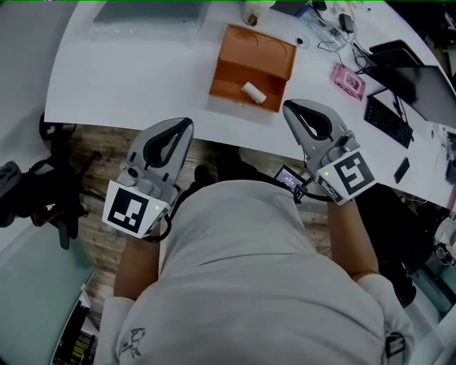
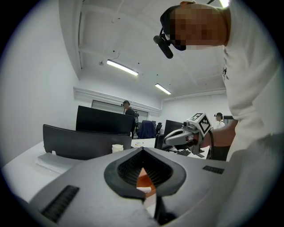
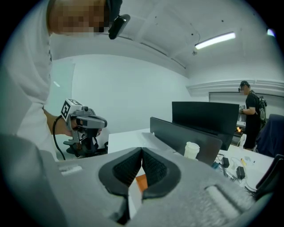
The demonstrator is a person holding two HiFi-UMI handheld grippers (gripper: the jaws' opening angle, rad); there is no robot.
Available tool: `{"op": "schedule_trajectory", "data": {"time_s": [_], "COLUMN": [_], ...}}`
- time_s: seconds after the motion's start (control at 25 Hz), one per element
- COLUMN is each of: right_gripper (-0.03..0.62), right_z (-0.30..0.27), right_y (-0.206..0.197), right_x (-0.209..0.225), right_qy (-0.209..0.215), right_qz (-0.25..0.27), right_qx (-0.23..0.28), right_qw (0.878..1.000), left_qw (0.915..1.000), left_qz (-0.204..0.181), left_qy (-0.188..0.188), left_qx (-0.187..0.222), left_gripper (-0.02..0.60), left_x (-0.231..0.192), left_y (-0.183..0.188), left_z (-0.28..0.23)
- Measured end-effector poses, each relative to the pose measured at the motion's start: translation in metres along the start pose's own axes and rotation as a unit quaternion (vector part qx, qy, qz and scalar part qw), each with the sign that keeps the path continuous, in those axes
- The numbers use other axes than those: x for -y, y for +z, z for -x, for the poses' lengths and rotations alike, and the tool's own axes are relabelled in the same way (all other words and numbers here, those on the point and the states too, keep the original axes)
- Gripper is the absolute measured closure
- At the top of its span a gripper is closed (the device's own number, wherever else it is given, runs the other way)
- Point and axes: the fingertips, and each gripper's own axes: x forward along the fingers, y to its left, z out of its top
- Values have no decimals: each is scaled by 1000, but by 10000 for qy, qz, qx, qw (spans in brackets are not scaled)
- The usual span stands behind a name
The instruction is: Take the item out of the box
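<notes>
Fingers of left gripper (image 1: 187, 122) are pressed together, tips meeting, nothing pinched. Same on right gripper (image 1: 288, 105): shut, empty.

Item (image 1: 254, 92), a small white roll, lies inside the orange box (image 1: 253, 68), against its 6 o'clock wall toward the 5 o'clock corner. Neither gripper touches box or item.

Hidden/cut off: both gripper views lose nearly all of the box behind their own jaw bodies, with only an orange sliver through the loop under the tips. Left gripper view also catches a bit of the white item there; right gripper view doesn't clearly show it. Cup (image 1: 253, 11) at 12 o'clock is cut by the head view's edge. Person's torso (image 1: 249, 271) covers the floor below.

Room: both grippers sit at the table (image 1: 142, 71) near edge, box between them and further in. Bare tabletop at the box's 9 o'clock; pink pack (image 1: 347, 80) and keyboard (image 1: 388, 121) crowd 3 o'clock.

Each gripper view shows the other gripper side-on; head view shows them only from above.
</notes>
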Motion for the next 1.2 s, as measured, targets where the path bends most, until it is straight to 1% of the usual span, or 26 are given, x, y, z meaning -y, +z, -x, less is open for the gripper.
{"op": "schedule_trajectory", "data": {"time_s": [0.2, 0.44, 0.6, 0.8, 0.96, 1.2], "right_gripper": [582, 580, 574, 563, 546, 519], "right_z": [-16, -24, -22, -26, -35, -60], "right_y": [-12, -25, -38, -55, -75, -99], "right_x": [18, 39, 49, 56, 64, 65], "right_qy": [139, 278, 391, 479, 507, 584], "right_qz": [-73, -185, -235, -250, -423, -520], "right_qx": [-89, -114, -154, -283, -463, -735], "right_qw": [9998, 9994, 9988, 9981, 9967, 9942], "left_qw": [10000, 9996, 9993, 9983, 9979, 9964], "left_qz": [52, 106, 87, 108, 192, 288], "left_qy": [32, 127, 169, 172, 162, 44], "left_qx": [-10, -225, -334, -540, -600, -795], "left_gripper": [583, 583, 583, 583, 583, 583], "left_x": [-10, -20, -16, -12, -14, -24], "left_y": [-4, -23, -36, -50, -63, -87], "left_z": [-27, -54, -70, -83, -96, -107]}}
